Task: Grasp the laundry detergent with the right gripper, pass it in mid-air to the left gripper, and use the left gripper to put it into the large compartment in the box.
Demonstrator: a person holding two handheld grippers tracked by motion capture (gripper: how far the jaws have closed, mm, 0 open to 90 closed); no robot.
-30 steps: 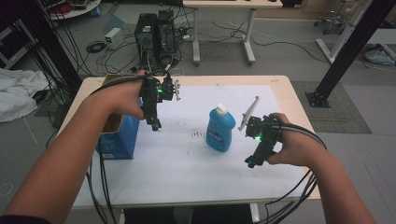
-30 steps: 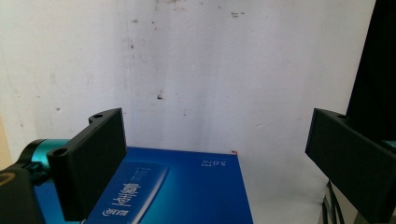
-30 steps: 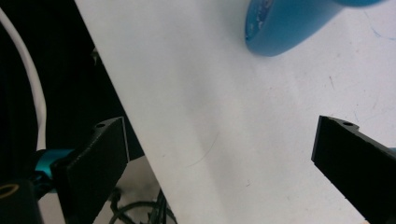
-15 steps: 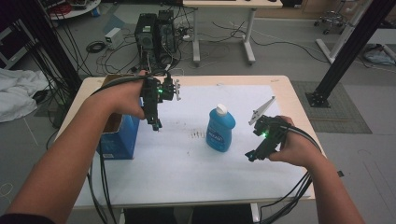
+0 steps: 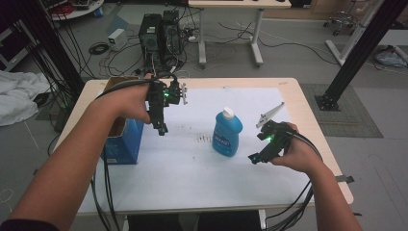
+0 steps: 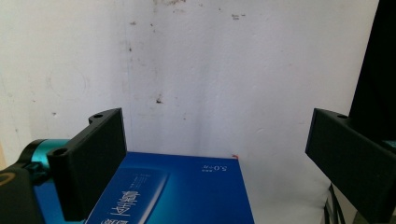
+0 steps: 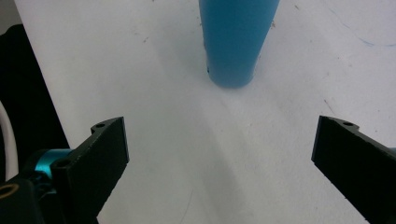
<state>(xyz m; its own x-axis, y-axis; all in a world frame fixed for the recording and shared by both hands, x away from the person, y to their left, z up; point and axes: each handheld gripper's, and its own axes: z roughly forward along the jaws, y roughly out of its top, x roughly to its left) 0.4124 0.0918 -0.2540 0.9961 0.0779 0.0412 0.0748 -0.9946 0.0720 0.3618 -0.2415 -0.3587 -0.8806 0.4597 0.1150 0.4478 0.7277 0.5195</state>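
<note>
The blue plastic bottle with a white cap (image 5: 226, 133) is being kept upright mid-table, near the right gripper (image 5: 257, 158), whose jaws are being held wide apart; the left gripper (image 5: 162, 129), likewise spread and empty, is being held above the blue cardboard box (image 5: 120, 144).

light wood table (image 5: 308, 120) with a white sheet (image 5: 192, 163) over it; blue bottle (image 5: 226, 134) and blue box (image 5: 122, 144) standing on that

black computer towers (image 5: 161, 33) on the floor behind the table — white cloth (image 5: 17, 94) at left.
</note>
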